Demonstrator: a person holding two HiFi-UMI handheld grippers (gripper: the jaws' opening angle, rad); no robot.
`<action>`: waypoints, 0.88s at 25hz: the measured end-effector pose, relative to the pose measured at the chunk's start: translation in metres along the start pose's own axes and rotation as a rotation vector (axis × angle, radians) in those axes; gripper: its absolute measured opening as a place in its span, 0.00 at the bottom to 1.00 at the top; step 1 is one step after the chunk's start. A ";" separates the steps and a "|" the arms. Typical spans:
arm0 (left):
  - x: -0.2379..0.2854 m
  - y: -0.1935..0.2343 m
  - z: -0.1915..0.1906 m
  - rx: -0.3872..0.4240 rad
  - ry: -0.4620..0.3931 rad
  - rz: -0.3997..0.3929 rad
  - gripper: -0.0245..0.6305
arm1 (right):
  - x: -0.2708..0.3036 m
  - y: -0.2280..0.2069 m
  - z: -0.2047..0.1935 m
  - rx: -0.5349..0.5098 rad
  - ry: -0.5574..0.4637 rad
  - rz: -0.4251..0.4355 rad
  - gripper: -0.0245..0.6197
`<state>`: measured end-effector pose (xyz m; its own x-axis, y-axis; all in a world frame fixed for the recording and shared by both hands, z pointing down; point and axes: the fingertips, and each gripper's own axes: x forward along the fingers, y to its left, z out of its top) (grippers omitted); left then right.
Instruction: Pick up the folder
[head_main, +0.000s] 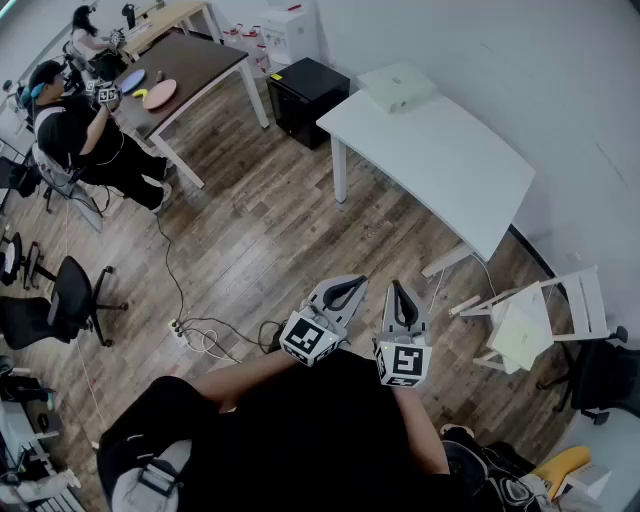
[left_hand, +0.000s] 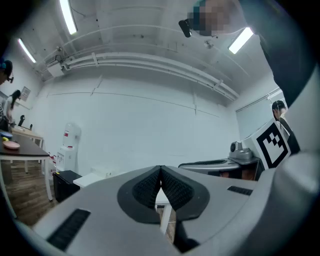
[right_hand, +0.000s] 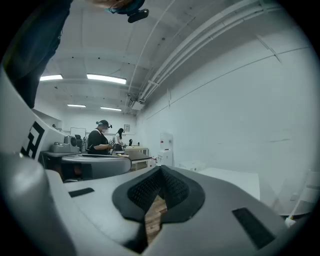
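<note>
A pale, flat folder-like thing (head_main: 397, 86) lies on the far corner of the white table (head_main: 440, 165). Another pale sheet-like thing (head_main: 520, 336) rests on a white rack to the right; which one is the folder I cannot tell. My left gripper (head_main: 354, 284) and right gripper (head_main: 399, 289) are held side by side over the wooden floor, well short of the table. Both are shut with nothing between the pads. In the left gripper view the left gripper (left_hand: 160, 171) is pressed together, pointing level toward the table (left_hand: 92, 179). In the right gripper view the right gripper (right_hand: 160, 171) is likewise pressed together.
A black cabinet (head_main: 308, 93) stands left of the white table. A dark table (head_main: 195, 62) with plates and seated people (head_main: 75, 130) are at the far left. Office chairs (head_main: 70, 297) and a cable with a power strip (head_main: 190, 335) are on the floor to my left.
</note>
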<state>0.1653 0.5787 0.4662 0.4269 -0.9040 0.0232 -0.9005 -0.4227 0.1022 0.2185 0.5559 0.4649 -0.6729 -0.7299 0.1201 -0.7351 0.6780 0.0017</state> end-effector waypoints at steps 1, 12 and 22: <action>0.001 0.000 -0.001 0.001 0.002 0.007 0.06 | 0.000 0.000 0.000 0.000 -0.003 0.010 0.09; 0.012 0.004 -0.014 -0.056 0.033 0.061 0.06 | -0.001 -0.019 -0.010 0.050 -0.018 0.011 0.09; 0.071 0.026 -0.023 -0.067 0.071 -0.017 0.06 | 0.041 -0.055 -0.035 0.074 0.065 -0.012 0.09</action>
<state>0.1737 0.5050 0.4931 0.4489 -0.8889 0.0912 -0.8866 -0.4303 0.1696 0.2339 0.4919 0.5044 -0.6588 -0.7292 0.1850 -0.7490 0.6589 -0.0700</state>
